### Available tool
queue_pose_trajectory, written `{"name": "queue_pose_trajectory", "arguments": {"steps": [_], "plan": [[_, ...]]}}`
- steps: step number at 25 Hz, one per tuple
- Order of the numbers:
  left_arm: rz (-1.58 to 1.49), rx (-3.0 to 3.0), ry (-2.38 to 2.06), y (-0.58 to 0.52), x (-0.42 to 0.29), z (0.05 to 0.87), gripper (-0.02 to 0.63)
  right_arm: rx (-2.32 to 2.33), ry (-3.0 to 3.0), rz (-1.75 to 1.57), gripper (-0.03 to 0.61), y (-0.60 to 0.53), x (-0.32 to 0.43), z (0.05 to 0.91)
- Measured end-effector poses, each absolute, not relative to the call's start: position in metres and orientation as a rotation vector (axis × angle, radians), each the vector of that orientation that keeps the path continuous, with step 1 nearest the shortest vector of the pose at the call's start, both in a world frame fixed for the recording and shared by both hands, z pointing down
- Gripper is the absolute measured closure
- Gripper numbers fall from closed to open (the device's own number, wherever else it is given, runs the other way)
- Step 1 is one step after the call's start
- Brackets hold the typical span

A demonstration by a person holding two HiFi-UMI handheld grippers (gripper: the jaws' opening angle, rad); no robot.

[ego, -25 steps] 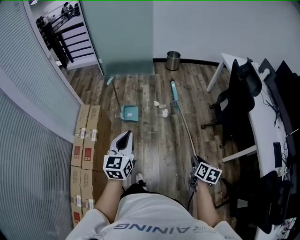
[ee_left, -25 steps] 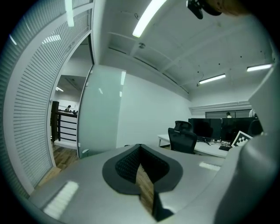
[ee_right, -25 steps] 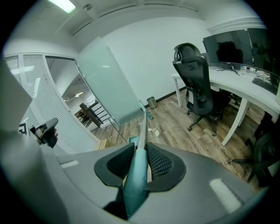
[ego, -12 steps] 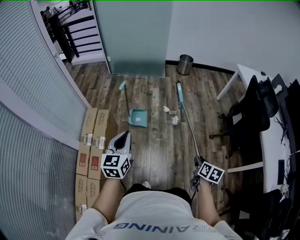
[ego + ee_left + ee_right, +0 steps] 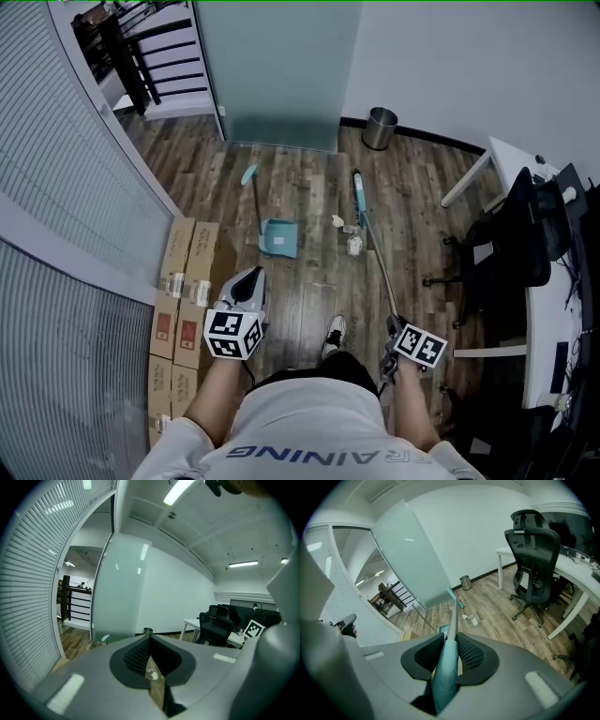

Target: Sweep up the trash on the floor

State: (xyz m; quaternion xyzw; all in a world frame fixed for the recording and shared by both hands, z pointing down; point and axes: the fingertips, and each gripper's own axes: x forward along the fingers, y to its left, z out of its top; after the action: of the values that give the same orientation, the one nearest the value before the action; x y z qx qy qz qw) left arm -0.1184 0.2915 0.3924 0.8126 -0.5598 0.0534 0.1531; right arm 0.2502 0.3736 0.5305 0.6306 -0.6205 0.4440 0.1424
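My right gripper (image 5: 392, 326) (image 5: 450, 638) is shut on the teal grip of a broom handle (image 5: 446, 660). The handle runs ahead to the teal broom head (image 5: 358, 192) on the wood floor. Crumpled white trash (image 5: 354, 246) (image 5: 471, 619) lies just beside the broom head, with another piece (image 5: 337, 221) near it. A teal dustpan (image 5: 279, 237) rests on the floor left of the trash, its long handle (image 5: 251, 192) lying away from me. My left gripper (image 5: 253, 274) (image 5: 150, 637) is shut and holds nothing, well short of the dustpan.
Cardboard boxes (image 5: 183, 281) line the blinds on the left. A metal bin (image 5: 380, 127) (image 5: 465, 582) stands by the far wall next to a frosted glass panel (image 5: 277, 75). A black office chair (image 5: 525, 239) (image 5: 534, 550) and white desk (image 5: 553, 319) fill the right side.
The person has stepped forward, and one shoe now shows below. Both grippers rode along with the body, and the broom kept its place in the right gripper.
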Motion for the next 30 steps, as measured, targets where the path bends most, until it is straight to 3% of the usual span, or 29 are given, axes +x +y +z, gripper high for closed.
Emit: {"name": "queue_pose_trajectory", "arguments": {"steps": [20, 30], "plan": [[0.248, 2.269, -1.751, 0.088, -0.037, 0.367, 0.614, 1.622, -1.902, 1.294, 0.47, 0.117, 0.32, 0.541], [0.275, 2.202, -1.731, 0.03, -0.078, 0.397, 0.614, 1.543, -1.865, 1.323, 0.469, 0.059, 0.277, 0.563]]}}
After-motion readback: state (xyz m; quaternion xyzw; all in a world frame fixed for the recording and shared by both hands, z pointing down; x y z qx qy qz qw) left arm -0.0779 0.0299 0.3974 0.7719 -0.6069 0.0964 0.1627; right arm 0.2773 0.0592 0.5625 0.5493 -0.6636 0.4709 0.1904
